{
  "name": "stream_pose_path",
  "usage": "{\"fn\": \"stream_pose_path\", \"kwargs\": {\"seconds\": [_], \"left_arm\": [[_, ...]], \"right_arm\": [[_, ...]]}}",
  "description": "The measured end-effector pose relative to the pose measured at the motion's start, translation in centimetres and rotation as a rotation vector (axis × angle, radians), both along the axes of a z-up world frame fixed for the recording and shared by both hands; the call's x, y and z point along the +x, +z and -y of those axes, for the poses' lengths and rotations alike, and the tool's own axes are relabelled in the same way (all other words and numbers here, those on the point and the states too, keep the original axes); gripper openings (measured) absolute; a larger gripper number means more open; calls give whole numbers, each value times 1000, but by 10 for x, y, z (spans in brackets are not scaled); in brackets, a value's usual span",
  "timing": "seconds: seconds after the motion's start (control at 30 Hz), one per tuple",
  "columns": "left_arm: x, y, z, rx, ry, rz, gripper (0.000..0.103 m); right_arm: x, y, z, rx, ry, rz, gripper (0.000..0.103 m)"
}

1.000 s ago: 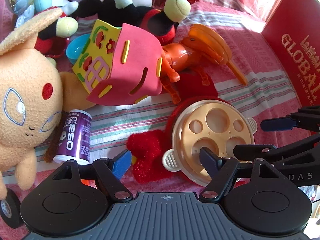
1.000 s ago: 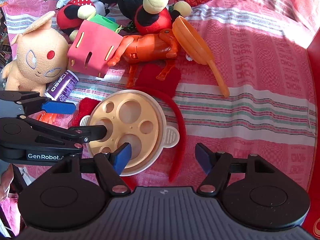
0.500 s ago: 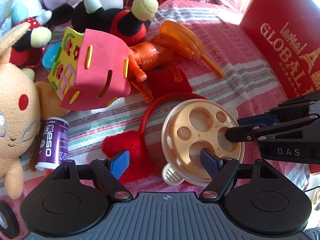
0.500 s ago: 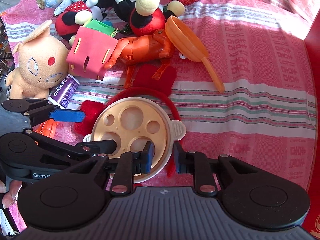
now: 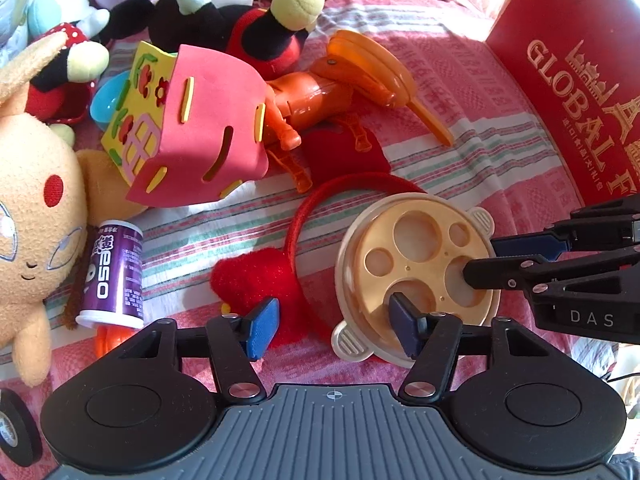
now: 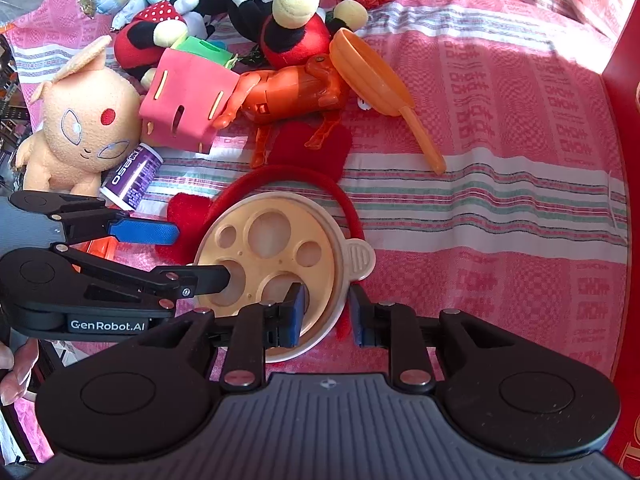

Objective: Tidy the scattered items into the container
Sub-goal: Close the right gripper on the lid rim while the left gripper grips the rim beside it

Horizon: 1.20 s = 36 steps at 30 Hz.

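A round tan dish [image 5: 416, 276] with a holed insert and two small handle tabs lies on the pink striped cloth, over a red plush headband [image 5: 256, 276]. My right gripper [image 6: 326, 318] is shut on the dish's near rim, one finger in a hole and one outside, and its jaws are opening slightly. My left gripper [image 5: 334, 328] is closing around the opposite rim. Its right finger sits in a hole and its left pad [image 5: 262, 328] is over the red plush, clear of the rim. A red box [image 5: 580, 92] stands at the right.
A purple can [image 5: 116, 276], a pink foam house [image 5: 200, 132], an orange toy robot [image 5: 316, 96], an orange scoop [image 5: 376, 64] and several plush toys crowd the far left. A black tape roll [image 5: 12, 428] lies at the near left. Bare cloth [image 6: 500, 160] stretches to the right.
My right gripper went from wide open to shut on the dish's rim. My left gripper's jaws narrowed in the last half second, with its right finger still in a hole.
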<state>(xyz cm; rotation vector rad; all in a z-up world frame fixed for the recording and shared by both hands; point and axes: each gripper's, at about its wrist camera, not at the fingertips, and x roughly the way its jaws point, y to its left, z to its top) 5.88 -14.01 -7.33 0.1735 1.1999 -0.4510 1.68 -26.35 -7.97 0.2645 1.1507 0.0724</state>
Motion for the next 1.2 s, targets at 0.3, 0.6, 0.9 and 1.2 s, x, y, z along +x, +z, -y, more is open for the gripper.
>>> {"fn": "stream_pose_path", "kwargs": {"seconds": [0.3,0.6,0.9,1.2], "left_arm": [[-2,2,5,-19,-21,-5,38],[-6,-3,-1,-22,-7,-7,71],[-6,0,4,-52,-32,-21,40],[-4,2,7,-54,-15,-31,37]], "right_arm": [[-6,0,3,27,-28,5,34],[-2,-7,1,77,-38,1,37],[-1,-11,5,104,-55,11,36],[-4,-7,7,74,-68,-6,26]]}}
